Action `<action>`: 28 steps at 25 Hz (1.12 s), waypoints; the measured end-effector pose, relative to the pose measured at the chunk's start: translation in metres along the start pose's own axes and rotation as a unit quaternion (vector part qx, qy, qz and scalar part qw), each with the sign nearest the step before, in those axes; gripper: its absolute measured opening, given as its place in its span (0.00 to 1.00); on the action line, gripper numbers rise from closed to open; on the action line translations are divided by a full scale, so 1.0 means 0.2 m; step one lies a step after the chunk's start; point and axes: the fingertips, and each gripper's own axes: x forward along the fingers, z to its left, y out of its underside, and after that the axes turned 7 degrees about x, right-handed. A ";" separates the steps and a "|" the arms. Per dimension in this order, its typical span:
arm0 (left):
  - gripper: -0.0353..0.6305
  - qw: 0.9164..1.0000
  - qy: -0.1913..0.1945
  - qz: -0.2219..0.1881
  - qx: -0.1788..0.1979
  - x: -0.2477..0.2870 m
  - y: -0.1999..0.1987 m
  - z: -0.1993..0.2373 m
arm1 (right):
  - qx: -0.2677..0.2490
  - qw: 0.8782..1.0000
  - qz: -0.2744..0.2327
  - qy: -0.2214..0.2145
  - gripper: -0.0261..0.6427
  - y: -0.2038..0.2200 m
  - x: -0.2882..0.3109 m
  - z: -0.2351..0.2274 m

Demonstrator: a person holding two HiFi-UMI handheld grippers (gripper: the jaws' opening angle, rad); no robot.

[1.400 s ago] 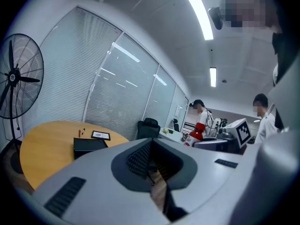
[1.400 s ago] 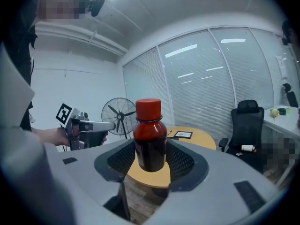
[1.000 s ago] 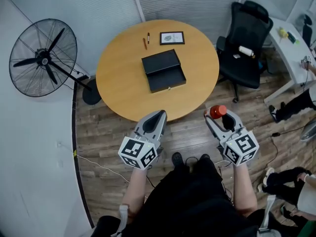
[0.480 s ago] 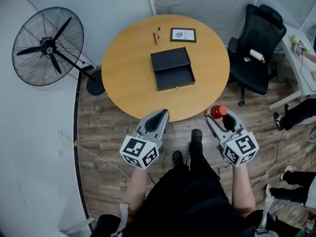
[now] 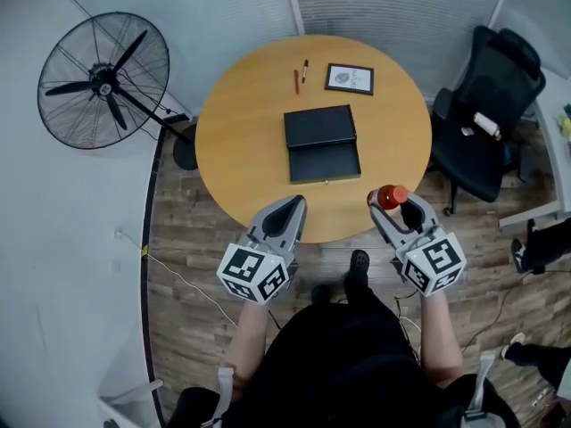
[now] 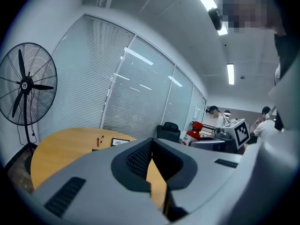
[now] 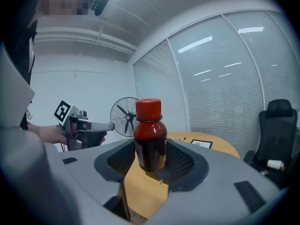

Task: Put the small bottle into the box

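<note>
We hold the small bottle (image 7: 150, 134) upright in our right tool (image 5: 391, 207), jaws pinched on its lower body and red cap up, by the near edge of the desk (image 5: 241, 141). Our left tool (image 5: 289, 207) has its jaws together with nothing between them, also near that edge. The box (image 5: 325, 161) lies open at mid-desk, lid flat behind the tray, well apart from the bottle. As we judge it, the risks lie ahead. The grip sits low on a tall load, so a quick reach could rock the bottle in the jaws. The tray looks shallow, so a bottle released upright may topple out. A nudge to the unheld box could slide it
</note>
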 end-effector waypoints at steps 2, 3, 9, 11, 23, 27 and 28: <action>0.05 1.000 -0.013 0.001 -0.003 0.06 -0.01 0.02 | -0.002 1.000 0.003 -0.012 0.36 -0.02 0.05 -0.06; 0.05 1.000 -0.020 0.001 -0.005 0.09 -0.02 0.02 | -0.003 1.000 0.004 -0.018 0.36 -0.03 0.07 -0.09; 0.05 0.998 -0.060 0.004 -0.006 0.24 -0.06 0.06 | -0.012 0.998 0.014 -0.054 0.36 -0.09 0.18 -0.25; 0.05 0.997 -0.070 0.005 -0.008 0.28 -0.06 0.06 | -0.015 0.998 0.017 -0.065 0.36 -0.10 0.20 -0.30; 0.05 0.992 -0.118 0.023 -0.026 0.36 -0.01 0.13 | -0.012 0.994 0.043 -0.104 0.36 -0.07 0.35 -0.42; 0.05 0.991 -0.126 0.030 -0.035 0.35 0.03 0.19 | -0.015 0.992 0.052 -0.113 0.36 -0.03 0.42 -0.39; 0.05 0.991 -0.126 0.031 -0.037 0.35 0.03 0.21 | -0.016 0.992 0.054 -0.112 0.36 -0.03 0.44 -0.39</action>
